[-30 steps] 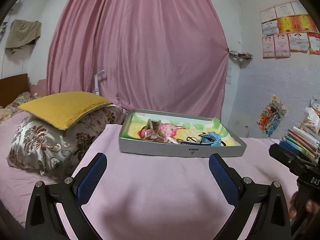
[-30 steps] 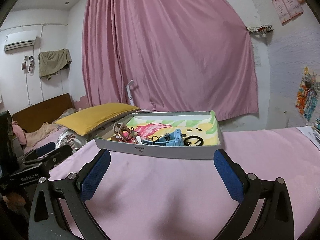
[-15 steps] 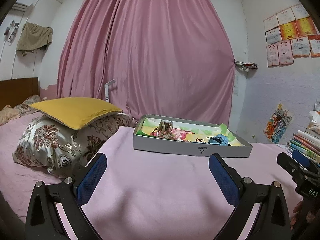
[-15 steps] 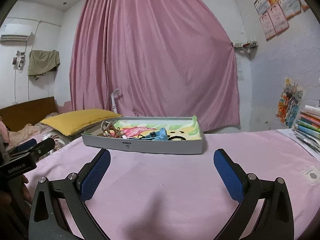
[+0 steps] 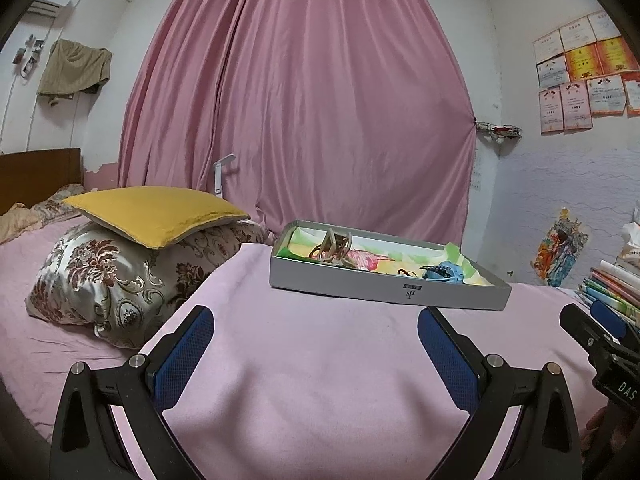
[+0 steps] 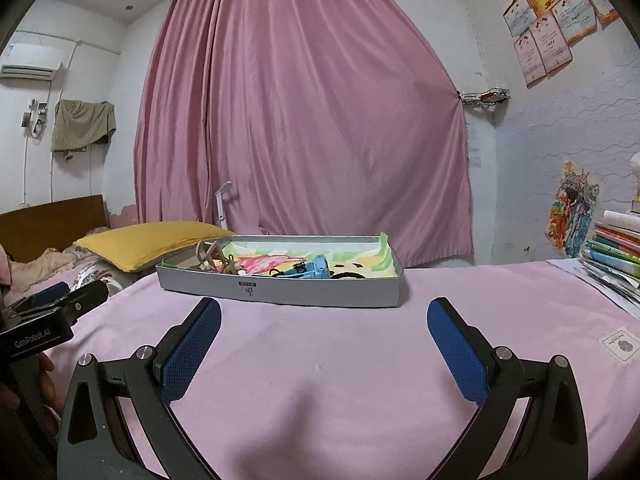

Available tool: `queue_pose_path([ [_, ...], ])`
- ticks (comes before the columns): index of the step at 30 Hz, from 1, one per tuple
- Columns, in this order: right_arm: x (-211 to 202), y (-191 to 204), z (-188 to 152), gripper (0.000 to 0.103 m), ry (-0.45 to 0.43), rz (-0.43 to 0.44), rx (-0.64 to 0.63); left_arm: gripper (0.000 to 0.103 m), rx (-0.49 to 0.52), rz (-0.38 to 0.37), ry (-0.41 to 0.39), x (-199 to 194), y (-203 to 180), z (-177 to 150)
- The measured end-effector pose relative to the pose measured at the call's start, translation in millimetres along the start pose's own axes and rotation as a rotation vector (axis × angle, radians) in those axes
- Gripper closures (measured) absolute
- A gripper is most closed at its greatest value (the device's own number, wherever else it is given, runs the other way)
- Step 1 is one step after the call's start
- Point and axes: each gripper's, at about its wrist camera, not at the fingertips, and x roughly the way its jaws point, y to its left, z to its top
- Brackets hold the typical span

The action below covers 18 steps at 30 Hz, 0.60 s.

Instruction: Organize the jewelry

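Observation:
A shallow grey box (image 5: 384,292) (image 6: 280,290) lined with colourful paper sits on the pink bedsheet. Inside lie a beige hair claw (image 5: 334,249) (image 6: 210,257), a blue hair clip (image 5: 444,272) (image 6: 314,270) and a black ring or hair tie (image 6: 348,276). My left gripper (image 5: 314,330) is open and empty, hovering over the sheet short of the box. My right gripper (image 6: 324,320) is open and empty, also short of the box. Each gripper shows at the edge of the other's view.
A yellow pillow (image 5: 156,212) lies on a floral pillow (image 5: 120,276) left of the box. A stack of books (image 6: 616,252) stands at the right. A pink curtain (image 5: 304,120) hangs behind. A small card (image 6: 620,345) lies on the sheet at right.
Both grippers have tilted up and pulled back a little, so the box now looks lower and flatter. Both stay open.

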Motion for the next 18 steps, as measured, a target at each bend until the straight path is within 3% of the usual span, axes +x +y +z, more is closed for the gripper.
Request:
queue_pose_path([
  [18, 3.0, 0.5, -0.8, 0.002, 0.012, 0.012, 0.017, 0.001, 0.002, 0.009, 0.003, 1.4, 0.0, -1.7],
])
